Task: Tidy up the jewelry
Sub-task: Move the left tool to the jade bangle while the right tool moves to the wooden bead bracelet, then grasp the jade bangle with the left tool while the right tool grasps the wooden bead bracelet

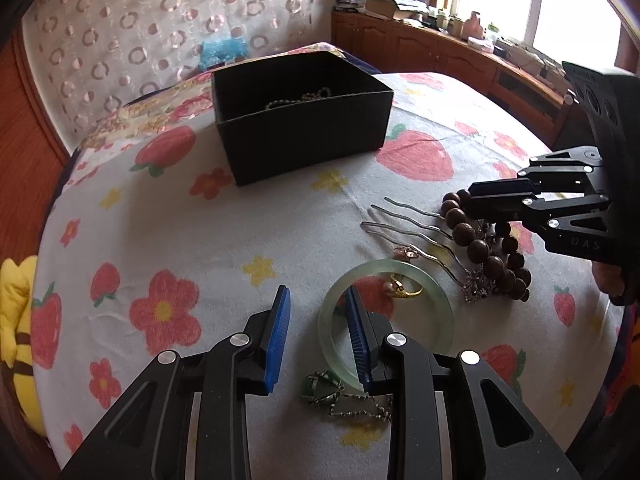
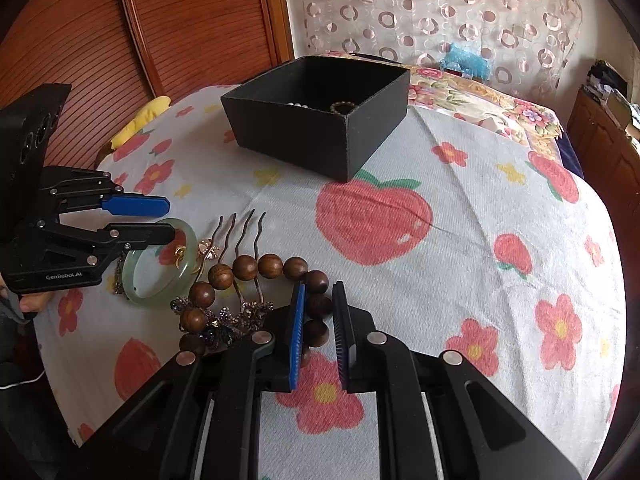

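- We see our right gripper parted, straddling the brown wooden bead bracelet on the strawberry-print bedspread.
- Our left gripper stands open, one finger over the pale green jade bangle.
- Only the right view shows white pearls inside the black cardboard box.

Glossy wooden beads, translucent smooth bangle, matt, perhaps cardboard box

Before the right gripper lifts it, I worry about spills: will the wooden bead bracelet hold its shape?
Probably not: the wooden bead bracelet looks strung, so it should sag from the right gripper. Round beads may slip between pads. It may snag the hair comb beneath.
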Available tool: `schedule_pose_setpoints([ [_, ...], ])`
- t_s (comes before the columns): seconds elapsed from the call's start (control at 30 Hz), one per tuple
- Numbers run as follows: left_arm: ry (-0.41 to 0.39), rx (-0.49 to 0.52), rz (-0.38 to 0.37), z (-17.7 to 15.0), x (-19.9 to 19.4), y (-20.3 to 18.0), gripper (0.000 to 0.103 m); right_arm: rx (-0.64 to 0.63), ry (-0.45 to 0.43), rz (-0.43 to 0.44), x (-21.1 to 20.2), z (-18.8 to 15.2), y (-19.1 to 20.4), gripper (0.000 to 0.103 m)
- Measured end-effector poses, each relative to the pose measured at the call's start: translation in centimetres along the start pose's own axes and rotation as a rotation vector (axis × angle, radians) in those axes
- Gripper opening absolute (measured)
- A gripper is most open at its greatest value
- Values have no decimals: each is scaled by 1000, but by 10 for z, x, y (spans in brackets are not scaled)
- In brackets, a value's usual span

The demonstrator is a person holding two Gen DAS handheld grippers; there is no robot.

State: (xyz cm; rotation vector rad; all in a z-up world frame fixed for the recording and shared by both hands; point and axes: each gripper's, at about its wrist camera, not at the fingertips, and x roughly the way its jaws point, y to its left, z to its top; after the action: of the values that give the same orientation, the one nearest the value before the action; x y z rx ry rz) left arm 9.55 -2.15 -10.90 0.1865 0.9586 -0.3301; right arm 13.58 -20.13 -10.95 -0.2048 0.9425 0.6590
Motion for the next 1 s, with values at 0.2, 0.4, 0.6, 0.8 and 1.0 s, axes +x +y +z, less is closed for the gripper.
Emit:
schedule_pose_setpoints([
  [0.2, -1, 38, -12, 2, 0, -9, 10, -15, -6, -12, 1, 0, 4, 15],
  [0.4, -31, 40, 3, -1, -8, -15, 7, -17, -44, -5, -9, -4, 5, 15],
  [0.6, -89, 6, 10, 2, -27, -12, 7, -31, -117, 1, -35, 3, 9, 15],
  [0.8, -146, -48, 1, 5, -46, -3, 7, -60, -186, 0, -64, 16, 18, 15],
  [1.0, -178, -74, 18, 9, -53, 6, 7, -99, -223, -10, -81, 32, 30, 15],
])
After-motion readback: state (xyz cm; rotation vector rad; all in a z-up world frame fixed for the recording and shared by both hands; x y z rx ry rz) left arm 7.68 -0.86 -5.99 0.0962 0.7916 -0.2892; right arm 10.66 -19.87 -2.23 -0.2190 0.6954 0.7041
